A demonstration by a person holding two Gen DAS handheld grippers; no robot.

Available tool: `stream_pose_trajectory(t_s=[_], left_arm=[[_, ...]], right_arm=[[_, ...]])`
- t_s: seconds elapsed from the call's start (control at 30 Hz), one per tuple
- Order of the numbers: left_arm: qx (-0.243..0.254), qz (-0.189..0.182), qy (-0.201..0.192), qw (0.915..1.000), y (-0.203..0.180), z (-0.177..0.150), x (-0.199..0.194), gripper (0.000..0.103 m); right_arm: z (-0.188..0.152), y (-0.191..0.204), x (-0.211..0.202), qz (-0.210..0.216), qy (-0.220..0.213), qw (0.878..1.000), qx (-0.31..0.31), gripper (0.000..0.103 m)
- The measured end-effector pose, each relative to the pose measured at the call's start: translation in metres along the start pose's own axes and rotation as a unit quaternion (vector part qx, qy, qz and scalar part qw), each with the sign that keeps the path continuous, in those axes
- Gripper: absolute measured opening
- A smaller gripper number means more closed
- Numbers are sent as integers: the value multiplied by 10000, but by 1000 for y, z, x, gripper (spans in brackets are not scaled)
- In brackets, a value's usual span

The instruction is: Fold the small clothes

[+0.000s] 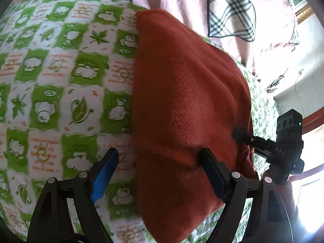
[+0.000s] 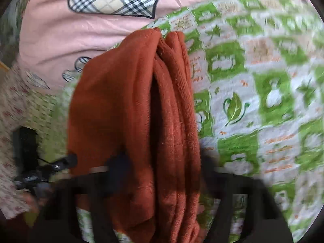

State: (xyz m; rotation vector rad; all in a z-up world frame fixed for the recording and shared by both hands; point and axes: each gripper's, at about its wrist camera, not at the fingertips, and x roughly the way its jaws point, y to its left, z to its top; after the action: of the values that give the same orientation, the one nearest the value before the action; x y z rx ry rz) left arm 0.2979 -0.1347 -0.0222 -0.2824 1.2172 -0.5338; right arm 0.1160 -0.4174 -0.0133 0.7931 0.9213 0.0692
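Watching: rust-red cloth [image 1: 188, 109] folded into a long band, lying on the green-and-white checked blanket [image 1: 60, 77], running from the upper middle of the frame down to the bottom edge in both wrist views.
Left gripper: left gripper [image 1: 160, 162] spread wide, blue pad over the blanket at lower left, black pad resting on or just above the cloth's near end; nothing pinched, so it is released.
Right gripper: right gripper [image 2: 162, 162] badly blurred at the bottom of its own view; the cloth's layered edge runs between the two dark fingers, but whether the pads press on it I cannot tell.
Layers: right wrist view shows several stacked folds [image 2: 174, 105] standing slightly proud along the cloth's right side, with a dark gap between them and the broad flap.
Risk one: a closing grip catching only the top fold would peel the stack apart on the lift, in my judgement.
Risk two: the left blue pad sits on blanket, not cloth, so closing here could pinch the blanket along with it.
Risk three: soft bedding gives under pressure, so a push could skew the band.
Background: pink sheet with plaid patches [image 1: 230, 14] at the top, clear of the work.
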Motion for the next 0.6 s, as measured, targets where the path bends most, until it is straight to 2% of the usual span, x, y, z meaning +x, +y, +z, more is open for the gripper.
stream_pose_trajectory(t_s=[0.1, 0.17, 0.23, 0.33, 0.5, 0.6], left_arm=[[-63, -153, 33, 9999, -5, 1, 18, 84], [16, -300, 28, 9995, -15, -1, 28, 64], [139, -135, -77, 9998, -26, -1, 29, 44], [242, -238, -272, 9991, -37, 0, 17, 27], [331, -222, -563, 9976, -37, -14, -31, 25], [253, -204, -725, 9968, -19, -31, -76, 25]], right_arm=[[0, -28, -2, 605, -27, 9962, 621, 27], [-2, -35, -1, 804, -49, 9936, 798, 26], [-3, -33, -1, 767, -75, 9941, 758, 26], [-3, -21, -3, 757, -114, 9948, 677, 24], [-8, 8, -3, 855, -143, 9948, 529, 23], [-16, 35, 8, 1097, -29, 9932, 379, 23]])
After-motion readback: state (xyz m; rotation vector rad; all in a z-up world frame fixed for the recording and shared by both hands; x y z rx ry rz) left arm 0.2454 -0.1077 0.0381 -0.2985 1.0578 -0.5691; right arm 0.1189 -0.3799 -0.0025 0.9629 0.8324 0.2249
